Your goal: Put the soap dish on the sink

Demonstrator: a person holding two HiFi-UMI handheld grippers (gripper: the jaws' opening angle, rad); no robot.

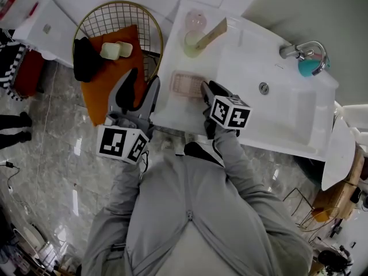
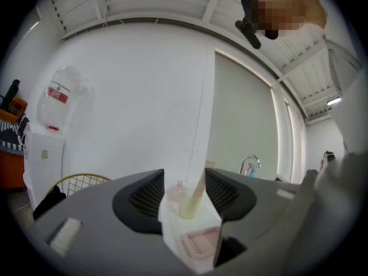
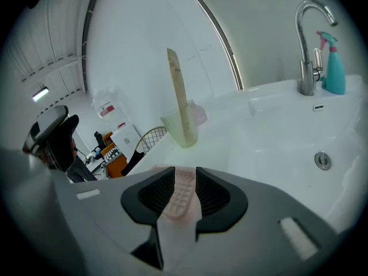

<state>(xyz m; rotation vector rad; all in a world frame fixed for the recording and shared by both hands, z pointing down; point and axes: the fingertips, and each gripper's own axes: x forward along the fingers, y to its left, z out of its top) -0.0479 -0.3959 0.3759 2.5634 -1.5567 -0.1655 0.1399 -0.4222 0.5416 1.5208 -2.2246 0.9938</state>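
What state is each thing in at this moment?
soap dish: empty, flat on the sink counter.
right gripper: shut on the soap dish's near end.
left gripper: open, empty, beside the counter.
faucet: no water running.
cup: upright, a tube leaning in it.
wire basket: upright, holding an orange cloth and other items.

A grey zip-front jacket (image 1: 190, 211) fills the lower centre. The left gripper (image 1: 145, 77) and right gripper (image 1: 208, 87) have grey shells, black ribbed pads (image 2: 146, 197) and white cubes (image 1: 121, 144) with black square markers.
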